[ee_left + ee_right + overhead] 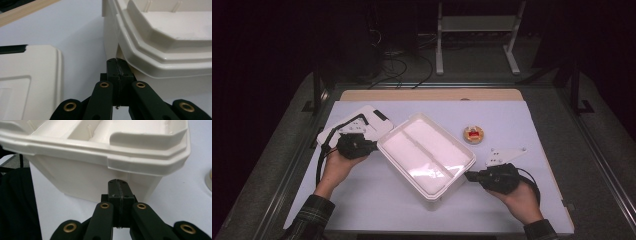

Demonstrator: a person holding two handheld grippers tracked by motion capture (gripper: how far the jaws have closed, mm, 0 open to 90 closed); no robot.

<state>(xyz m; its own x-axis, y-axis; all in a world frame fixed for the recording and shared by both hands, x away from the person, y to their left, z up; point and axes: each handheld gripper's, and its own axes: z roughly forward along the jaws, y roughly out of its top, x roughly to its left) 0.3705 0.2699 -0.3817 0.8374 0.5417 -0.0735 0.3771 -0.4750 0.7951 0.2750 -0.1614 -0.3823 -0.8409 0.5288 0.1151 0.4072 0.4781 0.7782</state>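
Tub (427,155) mid-table, lid (362,122) at its left, small round piece (473,134) at its right.

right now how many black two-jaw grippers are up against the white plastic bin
2. The left gripper sits shut at the white plastic bin's left end under its rim; the right gripper sits shut at its right end, below the rim.

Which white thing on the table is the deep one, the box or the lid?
The white box in the middle is deep, with tall walls. The lid beside it lies flat.
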